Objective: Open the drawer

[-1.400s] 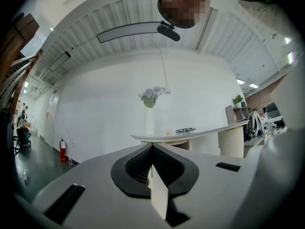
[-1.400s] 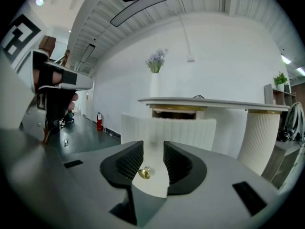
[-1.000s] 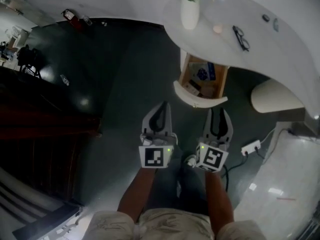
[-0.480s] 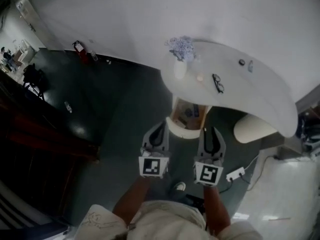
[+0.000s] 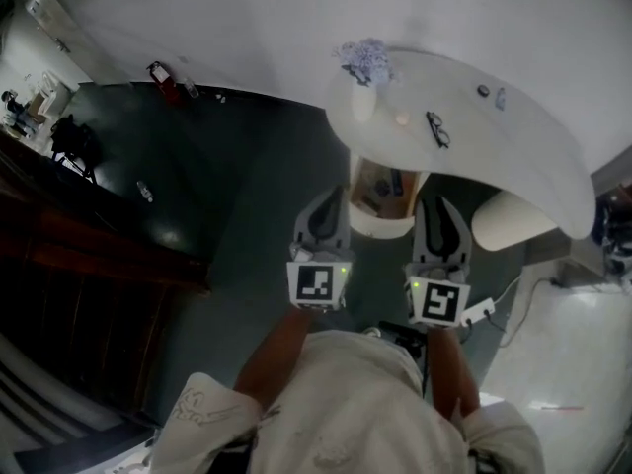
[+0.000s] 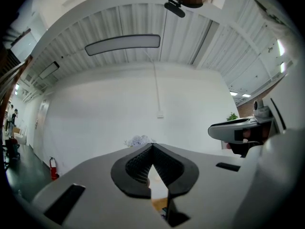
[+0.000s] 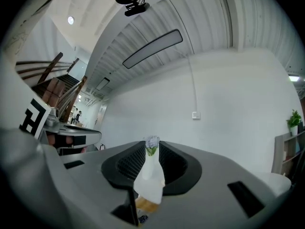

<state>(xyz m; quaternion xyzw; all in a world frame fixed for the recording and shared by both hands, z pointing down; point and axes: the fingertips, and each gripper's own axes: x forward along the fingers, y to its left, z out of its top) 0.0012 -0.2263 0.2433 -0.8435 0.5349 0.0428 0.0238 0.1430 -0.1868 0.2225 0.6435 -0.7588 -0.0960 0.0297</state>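
The wooden drawer (image 5: pixel 378 192) stands pulled out from under the white curved table (image 5: pixel 523 156), its white front (image 5: pixel 383 228) toward me and small items inside. My left gripper (image 5: pixel 329 197) hovers just left of that front, fingertips meeting, nothing held. My right gripper (image 5: pixel 441 205) hangs to the front's right, and its jaws are closing with nothing between them. In the left gripper view, the left gripper (image 6: pixel 152 149) shows a sliver of the drawer (image 6: pixel 159 204) below its tips. Through the right gripper (image 7: pixel 152 144) I see the white vase (image 7: pixel 150 173) far off.
The vase with flowers (image 5: pixel 363 97) and a pair of glasses (image 5: pixel 437 129) sit on the table. A white rounded stool (image 5: pixel 509 215) stands to the drawer's right, a power strip (image 5: pixel 481 311) on the floor. Dark stairs (image 5: pixel 89 265) rise at left; a fire extinguisher (image 5: pixel 163 75) stands by the wall.
Both grippers have risen and tilted up toward level. The head view has pulled back, so table and drawer look smaller. The drawer stays pulled out.
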